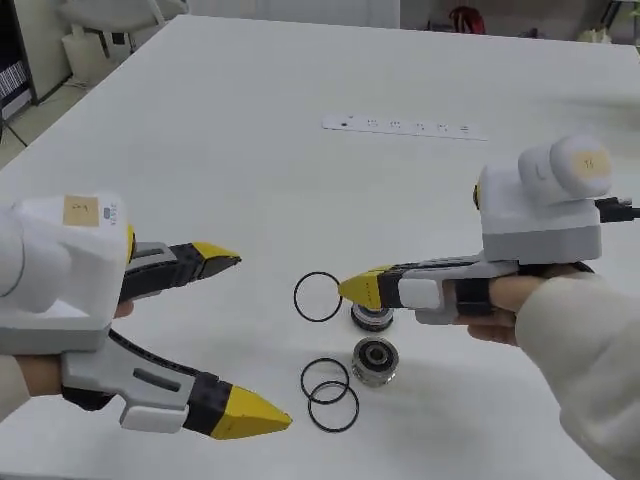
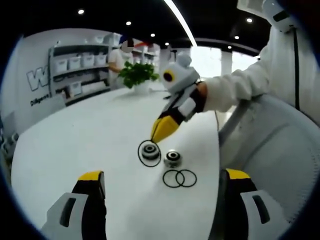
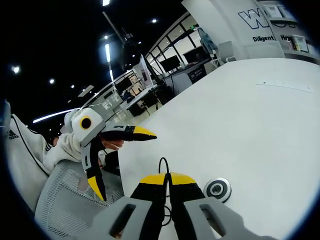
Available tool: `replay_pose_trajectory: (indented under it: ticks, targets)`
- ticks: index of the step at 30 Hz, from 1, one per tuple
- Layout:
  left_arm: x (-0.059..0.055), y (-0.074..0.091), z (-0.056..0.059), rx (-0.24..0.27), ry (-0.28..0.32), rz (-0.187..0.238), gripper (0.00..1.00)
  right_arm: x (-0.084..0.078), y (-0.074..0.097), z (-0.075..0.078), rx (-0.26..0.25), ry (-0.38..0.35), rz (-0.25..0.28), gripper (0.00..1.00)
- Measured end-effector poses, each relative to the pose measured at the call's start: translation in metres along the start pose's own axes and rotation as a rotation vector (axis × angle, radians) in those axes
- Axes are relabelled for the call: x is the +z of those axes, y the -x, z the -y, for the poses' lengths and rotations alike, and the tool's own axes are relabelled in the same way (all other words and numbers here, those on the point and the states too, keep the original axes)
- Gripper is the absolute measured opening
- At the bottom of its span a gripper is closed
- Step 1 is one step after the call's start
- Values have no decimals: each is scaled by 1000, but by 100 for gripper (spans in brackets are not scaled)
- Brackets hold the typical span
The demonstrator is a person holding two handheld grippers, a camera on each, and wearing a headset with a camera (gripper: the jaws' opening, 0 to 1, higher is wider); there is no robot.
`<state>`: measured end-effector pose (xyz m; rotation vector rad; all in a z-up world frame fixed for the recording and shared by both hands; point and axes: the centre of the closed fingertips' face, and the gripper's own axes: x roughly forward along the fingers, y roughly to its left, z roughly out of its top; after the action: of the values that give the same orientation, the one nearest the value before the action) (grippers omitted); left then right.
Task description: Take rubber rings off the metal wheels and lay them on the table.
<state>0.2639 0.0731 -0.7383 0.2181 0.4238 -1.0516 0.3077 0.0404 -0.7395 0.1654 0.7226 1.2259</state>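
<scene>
My right gripper point(image 1: 350, 290) is shut, pinching the edge of a thin black rubber ring point(image 1: 303, 297); that ring point(image 3: 162, 164) rises from between its jaws in the right gripper view. Just under its tip sits a metal wheel point(image 1: 372, 318), partly hidden. A second wheel point(image 1: 375, 360) stands a little nearer to me. Two loose rings point(image 1: 330, 393) lie overlapping on the table beside it. My left gripper point(image 1: 240, 335) hovers to the left of these, open wide, with nothing between its jaws. In the left gripper view the held ring point(image 2: 140, 153) hangs around the farther wheel point(image 2: 149, 151).
The white table point(image 1: 250, 120) stretches far ahead and to the left. A long white strip point(image 1: 405, 126) lies flat near the back. A grey mesh chair point(image 3: 65, 200) stands by the table's near side.
</scene>
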Motion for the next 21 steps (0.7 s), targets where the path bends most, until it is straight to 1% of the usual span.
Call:
replay_pose_trajectory:
  ticks: [8,11,16,21]
  targets:
    - [0,0,1,-5,0,-2,100,-10,-4,-4,20,-14,-42,0]
    - [-1,0,3,-10,-2,-5,100,-18,-8,-7,29,-15,-72,0]
    - [-1,-1,4,-15,-4,-6,100,-25,-12,-11,41,-13,-104,0]
    - [-1,-1,4,-19,-3,-8,100,-33,-13,-11,45,-19,-135,0]
